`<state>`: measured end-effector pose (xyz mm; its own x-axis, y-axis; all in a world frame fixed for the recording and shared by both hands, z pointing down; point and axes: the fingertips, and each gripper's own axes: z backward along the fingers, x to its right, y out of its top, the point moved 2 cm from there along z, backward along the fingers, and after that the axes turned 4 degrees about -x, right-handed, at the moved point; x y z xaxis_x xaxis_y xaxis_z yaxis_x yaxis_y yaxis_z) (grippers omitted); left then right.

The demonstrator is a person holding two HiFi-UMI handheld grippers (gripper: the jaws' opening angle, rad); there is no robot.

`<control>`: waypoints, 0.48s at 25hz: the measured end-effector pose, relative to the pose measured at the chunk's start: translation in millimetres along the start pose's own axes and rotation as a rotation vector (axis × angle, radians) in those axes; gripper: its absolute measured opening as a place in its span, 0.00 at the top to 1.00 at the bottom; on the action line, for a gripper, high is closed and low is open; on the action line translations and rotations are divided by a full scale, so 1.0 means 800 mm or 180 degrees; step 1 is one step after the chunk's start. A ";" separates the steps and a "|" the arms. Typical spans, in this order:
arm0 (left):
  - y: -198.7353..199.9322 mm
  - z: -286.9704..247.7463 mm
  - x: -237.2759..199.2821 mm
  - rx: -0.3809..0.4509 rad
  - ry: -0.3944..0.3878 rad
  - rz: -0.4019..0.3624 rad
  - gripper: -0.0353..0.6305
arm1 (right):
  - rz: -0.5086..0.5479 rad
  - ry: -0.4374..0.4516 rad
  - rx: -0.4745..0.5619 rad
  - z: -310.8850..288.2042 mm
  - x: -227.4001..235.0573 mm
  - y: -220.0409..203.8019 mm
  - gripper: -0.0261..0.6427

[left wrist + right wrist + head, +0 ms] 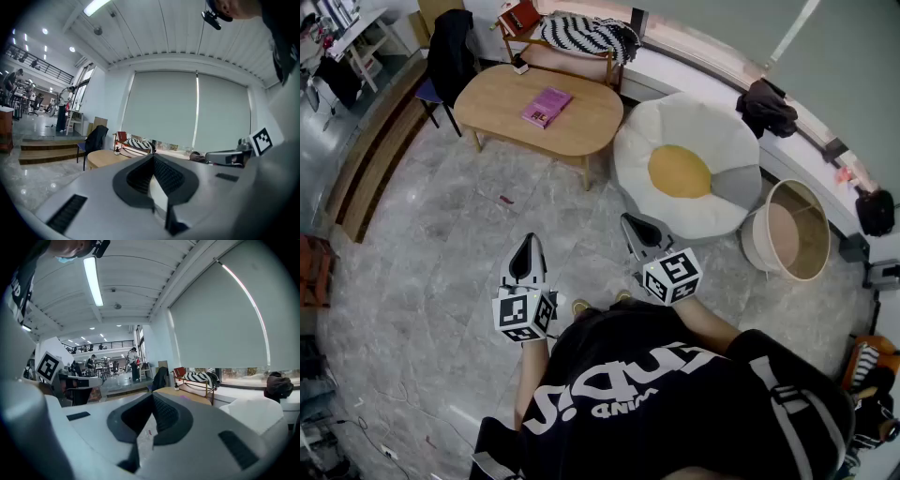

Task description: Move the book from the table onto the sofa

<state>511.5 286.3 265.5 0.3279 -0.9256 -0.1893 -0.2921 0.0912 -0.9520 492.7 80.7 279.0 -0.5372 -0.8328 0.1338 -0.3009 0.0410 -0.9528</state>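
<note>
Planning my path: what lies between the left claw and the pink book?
Head view: grey marble floor with one small red scrap, then the oval wooden tabletop.

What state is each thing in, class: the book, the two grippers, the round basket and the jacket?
book: closed, lying flat on the wooden table.
left gripper: jaws shut, empty.
right gripper: jaws shut, empty.
basket: upright, nothing visible inside.
jacket: draped over the chair.
</note>
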 end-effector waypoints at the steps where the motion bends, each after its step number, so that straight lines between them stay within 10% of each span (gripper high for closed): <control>1: 0.000 0.001 -0.002 -0.0002 0.0002 0.0000 0.94 | 0.0000 0.0002 -0.0004 -0.002 -0.002 -0.001 0.96; 12: 0.003 0.006 -0.041 -0.0056 -0.0053 -0.0084 0.94 | -0.0087 -0.0042 0.0153 -0.024 -0.030 0.007 0.96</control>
<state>504.3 319.1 268.0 0.3505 -0.9213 -0.1683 -0.2988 0.0603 -0.9524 489.0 111.4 275.7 -0.5187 -0.8405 0.1565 -0.2769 -0.0081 -0.9609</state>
